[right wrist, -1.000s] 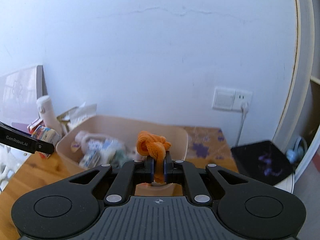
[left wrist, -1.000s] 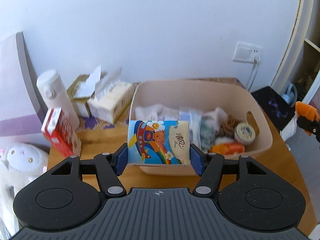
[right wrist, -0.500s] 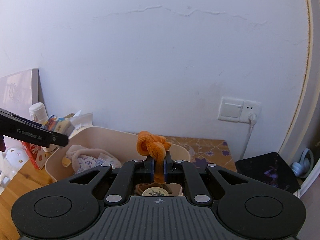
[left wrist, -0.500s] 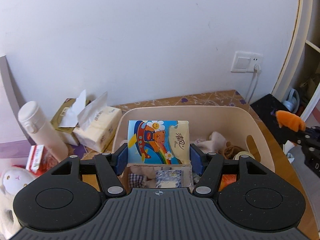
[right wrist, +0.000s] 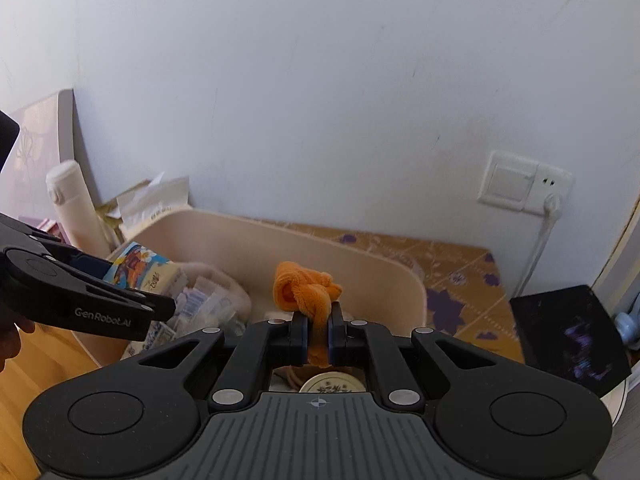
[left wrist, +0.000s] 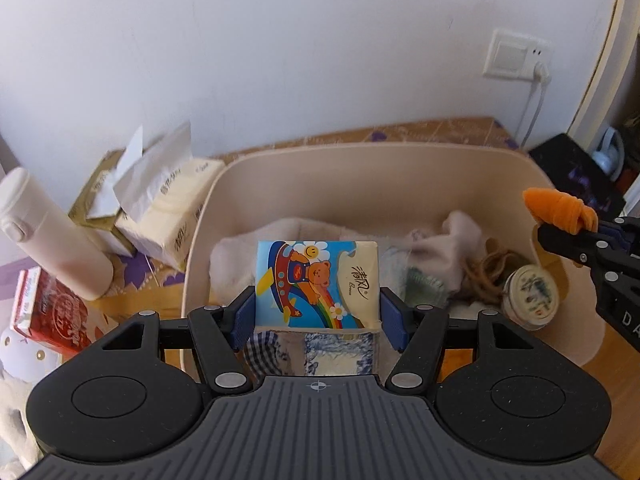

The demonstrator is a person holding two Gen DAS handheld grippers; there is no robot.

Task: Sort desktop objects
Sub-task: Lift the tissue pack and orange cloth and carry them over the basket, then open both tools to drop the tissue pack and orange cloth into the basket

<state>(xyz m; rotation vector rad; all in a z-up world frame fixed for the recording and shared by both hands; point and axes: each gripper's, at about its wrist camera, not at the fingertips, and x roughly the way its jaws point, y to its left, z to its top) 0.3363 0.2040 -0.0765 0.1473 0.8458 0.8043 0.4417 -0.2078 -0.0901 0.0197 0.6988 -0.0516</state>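
My left gripper [left wrist: 317,312] is shut on a tissue pack [left wrist: 316,283] with a cartoon bear print and holds it above the inside of the beige bin [left wrist: 360,160]. The pack also shows in the right wrist view [right wrist: 140,268]. My right gripper [right wrist: 317,332] is shut on a knotted orange cloth [right wrist: 306,292] above the bin's right end; the cloth shows in the left wrist view [left wrist: 558,210] too. The bin [right wrist: 280,244] holds cloths, small packets and a round tin [left wrist: 530,294].
A white bottle [left wrist: 52,240], two tissue packs [left wrist: 168,204] and a red box [left wrist: 48,312] stand left of the bin. A white plush toy [left wrist: 16,356] is at the far left. A black object [right wrist: 568,336] lies right of the bin. A wall socket [right wrist: 520,180] with cable is behind.
Both grippers have moved forward and over the bin. The tissue pack is now above the bin's contents, and the orange cloth is above the bin's right end.
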